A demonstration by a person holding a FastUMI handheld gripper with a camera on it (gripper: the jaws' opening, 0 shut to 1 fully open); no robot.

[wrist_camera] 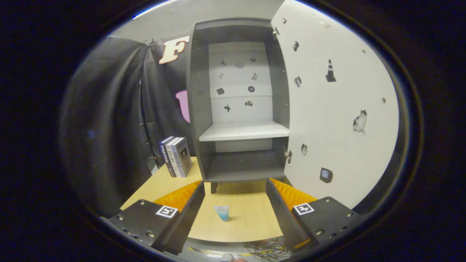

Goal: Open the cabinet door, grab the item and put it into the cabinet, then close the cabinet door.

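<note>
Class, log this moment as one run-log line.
cabinet door: open | blue tube: on table, between fingers, ungrasped | hand-held gripper: open

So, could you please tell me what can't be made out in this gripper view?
- Stickers on the cabinet's back wall: too small to identify.
- Titles on the books: too small and blurred.
- Small blue tube on the table, between the open gripper's fingers: label unreadable.
- Outer face of the open door: turned away, so any handle is hidden.
- Cables below the table edge: cut off.
</note>
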